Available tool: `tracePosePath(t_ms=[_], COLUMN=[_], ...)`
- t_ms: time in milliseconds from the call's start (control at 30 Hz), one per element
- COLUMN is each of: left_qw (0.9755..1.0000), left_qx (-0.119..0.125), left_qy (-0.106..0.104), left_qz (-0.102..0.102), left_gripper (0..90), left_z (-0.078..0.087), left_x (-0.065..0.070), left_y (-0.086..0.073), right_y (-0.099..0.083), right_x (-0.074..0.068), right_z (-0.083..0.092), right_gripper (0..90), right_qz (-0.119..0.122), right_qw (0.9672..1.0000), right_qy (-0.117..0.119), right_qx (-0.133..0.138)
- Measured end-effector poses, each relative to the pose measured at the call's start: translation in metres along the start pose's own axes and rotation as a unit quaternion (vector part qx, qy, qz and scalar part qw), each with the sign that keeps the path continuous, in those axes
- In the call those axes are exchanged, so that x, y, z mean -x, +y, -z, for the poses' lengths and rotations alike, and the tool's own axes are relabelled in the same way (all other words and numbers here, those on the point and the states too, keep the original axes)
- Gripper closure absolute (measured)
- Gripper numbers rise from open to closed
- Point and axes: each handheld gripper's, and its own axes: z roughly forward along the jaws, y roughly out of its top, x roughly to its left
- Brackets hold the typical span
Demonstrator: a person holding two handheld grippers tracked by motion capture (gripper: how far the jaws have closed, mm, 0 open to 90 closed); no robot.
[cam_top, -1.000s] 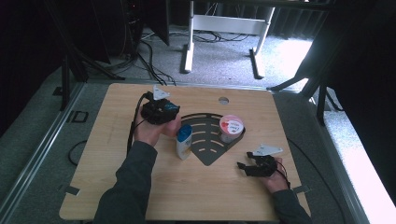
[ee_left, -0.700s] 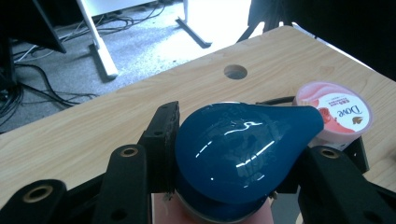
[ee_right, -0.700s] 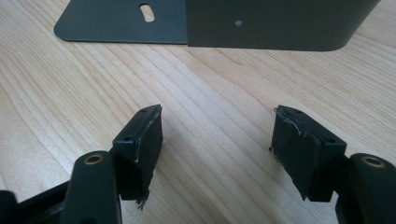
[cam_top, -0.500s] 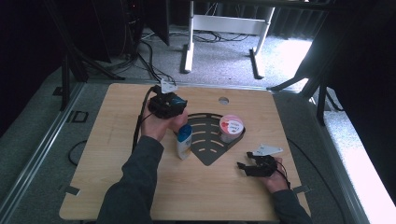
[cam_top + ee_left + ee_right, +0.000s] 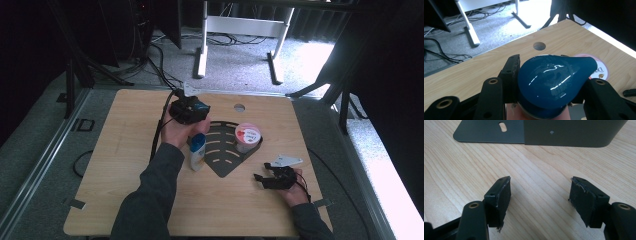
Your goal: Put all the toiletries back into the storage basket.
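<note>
Table (image 5: 125, 150): light wood, w/ a round hole (image 5: 239, 107) near the far edge. Dark slotted rack (image 5: 225, 150) lay flat mid-table, fan-shaped, narrow end toward the person.

Bottle (image 5: 198, 150): stood on the table at the rack's left edge, just under the left hand (image 5: 177, 132). Long axis roughly upright, cap end up, leaning slightly away from the person; base on the wood. Body white/pale w/ a blue band up top. In the left gripper view the cap (image 5: 554, 77) was glossy dark blue, teardrop-shaped, its narrow tip pointing right toward the tub; pale body just visible beneath it.

Tub (image 5: 247, 137): pink, round, white-and-red lid, stood on the rack's right side, near the bottle but apart.

Left gripper (image 5: 189, 110): above the bottle top, jaws clamped on the blue cap, one on each side, pads against it.

Right gripper (image 5: 270, 177): lay low on the table right of the rack, well apart from the bottle; jaws spread, nothing between them but bare wood, rack edge (image 5: 564, 135) ahead.

Vs. a sec ago: left gripper and hand had shifted right and toward the far edge; bottle top went along w/ it. Right gripper, tub, rack unchanged.
</note>
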Motion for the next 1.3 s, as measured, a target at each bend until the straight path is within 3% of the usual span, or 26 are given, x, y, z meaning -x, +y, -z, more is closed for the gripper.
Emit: tracePosePath(t_ms=[367, 833, 1000, 1300], left_qw=[0.9999, 0.9998, 0.9997, 0.9996], left_qx=[-0.009, -0.016, -0.020, -0.019], left_qy=[-0.007, -0.012, -0.012, -0.018], left_qz=[-0.004, 0.009, -0.004, -0.009], left_gripper=[53.1, 53.2, 53.2, 53.2], left_z=[-0.011, -0.024, -0.028, -0.038], left_x=[0.013, 0.023, 0.029, 0.041], left_y=[0.011, 0.016, 0.021, 0.029], right_y=[0.000, 0.000, 0.000, 0.000], right_x=[0.000, 0.000, 0.000, 0.000], right_z=[0.000, 0.000, 0.000, 0.000], right_gripper=[33.1, 33.0, 33.0, 32.8], right_qz=[0.000, 0.001, 0.001, 0.002], right_qw=[1.0000, 1.0000, 1.0000, 1.0000], right_qy=[0.000, 0.000, 0.000, 0.000], right_qx=[0.000, 0.000, 0.000, 0.000])
